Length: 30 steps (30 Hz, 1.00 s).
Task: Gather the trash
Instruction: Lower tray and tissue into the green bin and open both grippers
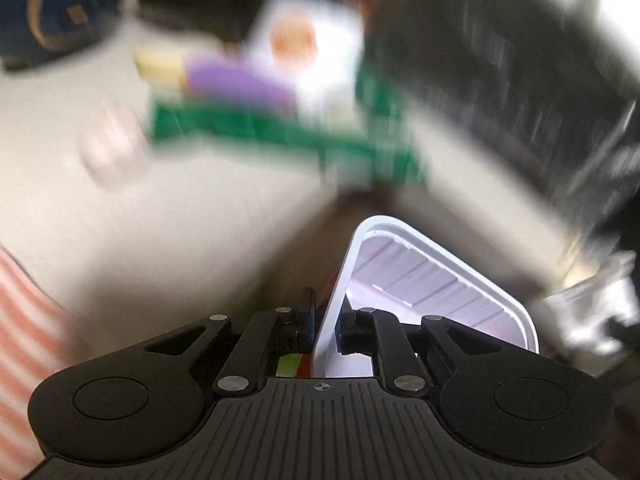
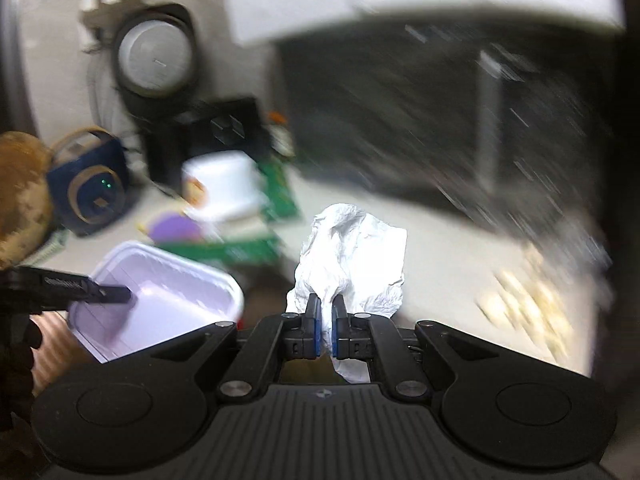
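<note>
My left gripper (image 1: 323,330) is shut on the rim of a white plastic tray (image 1: 420,276), which tilts up to the right of the fingers. The same white plastic tray (image 2: 160,300) shows at the lower left of the right wrist view, with a left finger (image 2: 96,292) across its rim. My right gripper (image 2: 327,330) is shut on a crumpled white tissue (image 2: 352,264), which bulges above the blue pads. Both views are smeared by motion.
On the pale tabletop (image 1: 180,220) lie a green board (image 1: 280,132), a purple disc (image 1: 236,80) and a white box with an orange mark (image 1: 308,44). A dark blue round device (image 2: 92,192), a black box (image 2: 220,132) and a fan-like round object (image 2: 154,56) stand behind.
</note>
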{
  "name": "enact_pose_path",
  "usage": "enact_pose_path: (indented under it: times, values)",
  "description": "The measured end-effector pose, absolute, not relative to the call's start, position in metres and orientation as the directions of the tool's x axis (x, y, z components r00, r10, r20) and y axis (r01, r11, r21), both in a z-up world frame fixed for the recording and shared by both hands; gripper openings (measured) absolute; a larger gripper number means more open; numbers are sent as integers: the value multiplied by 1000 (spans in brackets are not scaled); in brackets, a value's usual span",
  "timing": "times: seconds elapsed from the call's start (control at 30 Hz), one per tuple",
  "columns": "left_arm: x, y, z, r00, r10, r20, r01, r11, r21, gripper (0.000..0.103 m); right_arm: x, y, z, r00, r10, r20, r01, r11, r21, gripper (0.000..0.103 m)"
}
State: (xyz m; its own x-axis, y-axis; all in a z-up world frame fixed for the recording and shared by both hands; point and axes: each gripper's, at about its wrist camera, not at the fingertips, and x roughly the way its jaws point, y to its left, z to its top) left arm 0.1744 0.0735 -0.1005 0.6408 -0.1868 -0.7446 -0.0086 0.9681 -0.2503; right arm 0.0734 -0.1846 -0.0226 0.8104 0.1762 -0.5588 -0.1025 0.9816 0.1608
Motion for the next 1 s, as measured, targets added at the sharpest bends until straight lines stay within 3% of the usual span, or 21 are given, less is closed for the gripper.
enact_pose_path:
  times: [0.2, 0.33, 0.5, 0.7, 0.83, 1.0]
  values:
    - [212, 36, -249, 475, -87, -876, -135, 976, -170, 14, 55, -220, -95, 711, 123, -693, 33, 978, 208, 5]
    - [240, 31, -335, 409, -65, -910, -161, 977, -142, 26, 47, -224, -129, 648, 105, -754, 99, 970, 220, 5]
    - [256, 45, -408, 364, -86, -927, -242, 953, -183, 25, 42, -220, -165, 585, 51, -809, 123, 981, 151, 5]
    - [233, 65, -397, 364, -130, -922, -265, 935, -236, 25, 53, -201, -187, 522, 78, -849, 52, 991, 123, 5]
    - [201, 69, -335, 419, -178, -890, -231, 927, -294, 25, 85, -190, -210, 454, 218, -864, 34, 965, 261, 5]
    - [163, 83, -280, 475, -259, -841, -116, 929, -351, 25, 160, -155, -283, 316, 376, -871, 43, 911, 409, 5]
